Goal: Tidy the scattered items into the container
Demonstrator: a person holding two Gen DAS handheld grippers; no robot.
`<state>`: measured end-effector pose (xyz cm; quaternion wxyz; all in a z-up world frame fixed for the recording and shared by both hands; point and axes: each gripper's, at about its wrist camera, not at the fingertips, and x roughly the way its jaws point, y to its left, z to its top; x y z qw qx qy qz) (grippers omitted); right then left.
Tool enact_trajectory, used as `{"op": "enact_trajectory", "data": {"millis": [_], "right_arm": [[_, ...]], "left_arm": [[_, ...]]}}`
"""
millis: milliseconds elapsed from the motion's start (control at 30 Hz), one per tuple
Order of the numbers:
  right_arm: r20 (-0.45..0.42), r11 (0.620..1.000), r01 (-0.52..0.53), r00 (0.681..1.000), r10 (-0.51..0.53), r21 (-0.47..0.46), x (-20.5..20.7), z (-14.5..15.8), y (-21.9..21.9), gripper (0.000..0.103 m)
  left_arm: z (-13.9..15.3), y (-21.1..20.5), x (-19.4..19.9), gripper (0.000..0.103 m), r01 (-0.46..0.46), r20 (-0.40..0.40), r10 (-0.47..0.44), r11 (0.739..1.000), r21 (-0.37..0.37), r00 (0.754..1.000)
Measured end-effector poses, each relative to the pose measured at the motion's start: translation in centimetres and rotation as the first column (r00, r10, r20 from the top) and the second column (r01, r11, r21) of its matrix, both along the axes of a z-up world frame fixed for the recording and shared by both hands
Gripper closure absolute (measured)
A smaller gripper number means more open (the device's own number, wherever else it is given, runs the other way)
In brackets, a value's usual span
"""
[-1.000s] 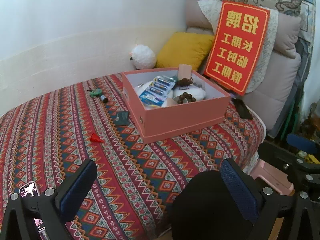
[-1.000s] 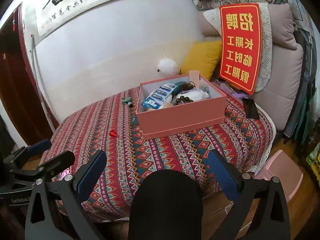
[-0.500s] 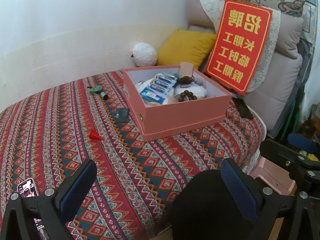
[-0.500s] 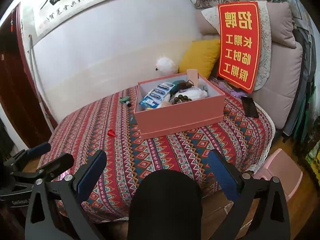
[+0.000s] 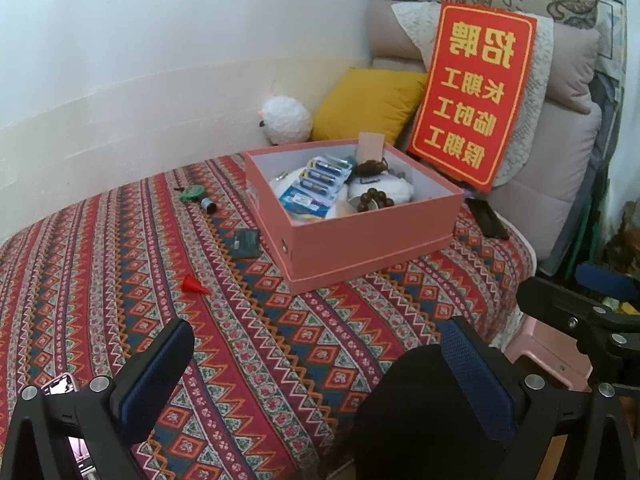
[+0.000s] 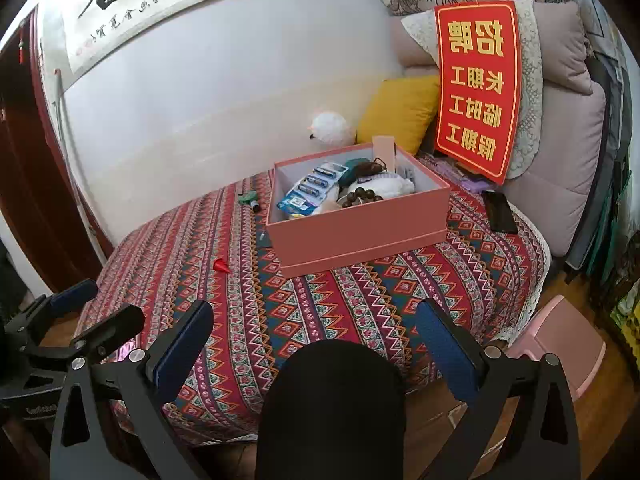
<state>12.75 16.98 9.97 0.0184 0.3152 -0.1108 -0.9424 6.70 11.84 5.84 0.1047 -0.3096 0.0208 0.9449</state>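
Both tongs hang wide open and empty at the near edge of the bed [image 5: 120, 264], which is covered by a red patterned spread. The left tongs [image 5: 316, 364] sit low over the near part of the spread; the right tongs [image 6: 314, 344] sit further back, just off the bed's near edge, with wooden floor under them. In the right wrist view the left tongs show as a black frame with blue pads at the lower left.

Ahead of both tongs lies a broad bare stretch of spread up to the pink box [image 5: 372, 240], the container, which stands open well ahead and slightly right of the left tongs. It already holds a battery pack [image 5: 316, 184], a bead bracelet [image 5: 374, 199] and white bundles.

Three loose items lie on the spread left of the box. A small red cone [image 5: 192, 284] lies nearest, ahead and left of the left tongs, with open spread all around it. A dark flat packet [image 5: 246, 243] lies just beside the box's left wall. Farther off, near the wall, a green item [image 5: 192, 193] and a small dark bottle [image 5: 209, 206] lie close together.

Right of the box a black phone-like slab [image 6: 500, 212] rests near the bed's right edge. Behind the box stand a yellow cushion [image 5: 368, 104], a white fluffy toy [image 5: 286, 120] and a red sign [image 5: 476, 96] leaning on stacked bedding. A pink stool [image 6: 560, 340] stands on the floor to the right of the right tongs, below the bed's corner.
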Motion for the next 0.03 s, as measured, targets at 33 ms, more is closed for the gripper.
{"op": "enact_trajectory", "data": {"millis": [33], "right_arm": [[0.000, 1.000, -0.001, 1.000, 0.001, 0.001, -0.03, -0.01, -0.02, 0.001]], "left_arm": [[-0.03, 0.03, -0.06, 0.001, 0.001, 0.002, -0.001, 1.000, 0.000, 1.000]]}}
